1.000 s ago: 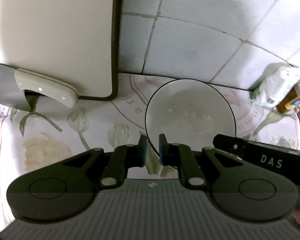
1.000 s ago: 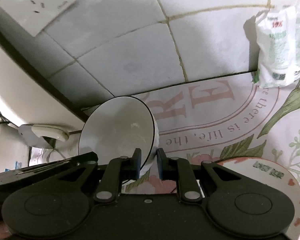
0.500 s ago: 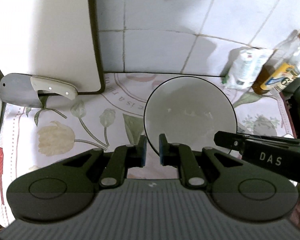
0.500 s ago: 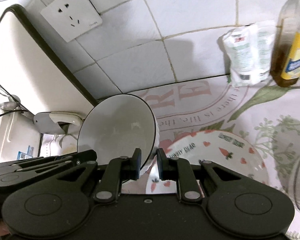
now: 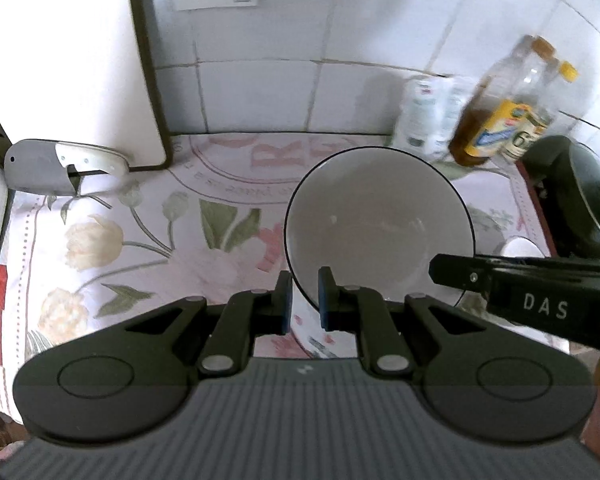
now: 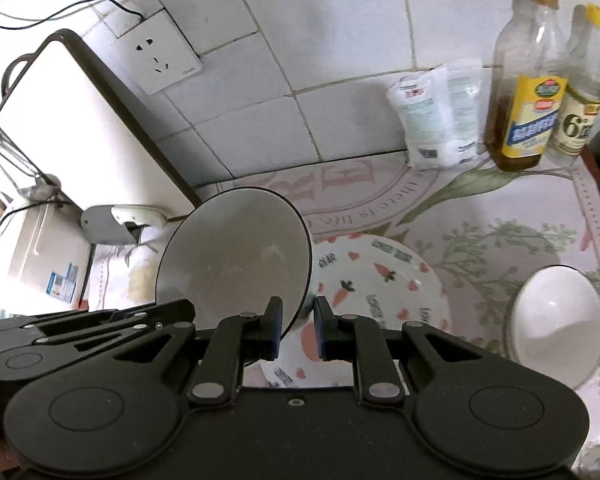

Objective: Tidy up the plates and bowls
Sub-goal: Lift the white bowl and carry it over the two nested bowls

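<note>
Left wrist: left gripper (image 5: 303, 295) clamped on near rim of black-rimmed bowl (image 5: 376, 224), raised over floral tablecloth (image 5: 132, 236) (right gripper (image 5: 528, 288) intruding from the right)

Right wrist: right gripper (image 6: 296, 330) pinching same bowl's (image 6: 236, 252) rim, tilted above carrot-patterned plate (image 6: 380, 284); white bowl (image 6: 556, 316) resting apart at right

The left gripper (image 5: 303, 295) holds the rim of the black-edged bowl (image 5: 378, 224) above the flowered cloth (image 5: 148, 240); the right gripper (image 5: 532, 292) reaches in.
</note>
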{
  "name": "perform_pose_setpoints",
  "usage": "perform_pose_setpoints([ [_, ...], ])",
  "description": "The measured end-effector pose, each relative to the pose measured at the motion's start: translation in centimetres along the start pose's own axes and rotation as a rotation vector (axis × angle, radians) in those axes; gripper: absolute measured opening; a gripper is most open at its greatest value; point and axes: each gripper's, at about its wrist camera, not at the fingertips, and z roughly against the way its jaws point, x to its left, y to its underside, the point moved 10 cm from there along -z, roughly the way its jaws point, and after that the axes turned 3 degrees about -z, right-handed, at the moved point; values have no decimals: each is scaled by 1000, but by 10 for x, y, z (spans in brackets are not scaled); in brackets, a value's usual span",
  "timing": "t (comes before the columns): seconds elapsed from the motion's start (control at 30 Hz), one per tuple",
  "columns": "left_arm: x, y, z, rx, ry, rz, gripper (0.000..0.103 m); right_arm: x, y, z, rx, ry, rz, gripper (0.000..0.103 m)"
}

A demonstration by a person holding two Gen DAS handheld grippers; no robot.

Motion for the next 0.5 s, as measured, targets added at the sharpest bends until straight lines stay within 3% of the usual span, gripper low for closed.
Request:
perform_pose_setpoints([
  [0.5,-122,5,18,-17,62,-79,12,-95,8,80,-60,37,-33,20],
])
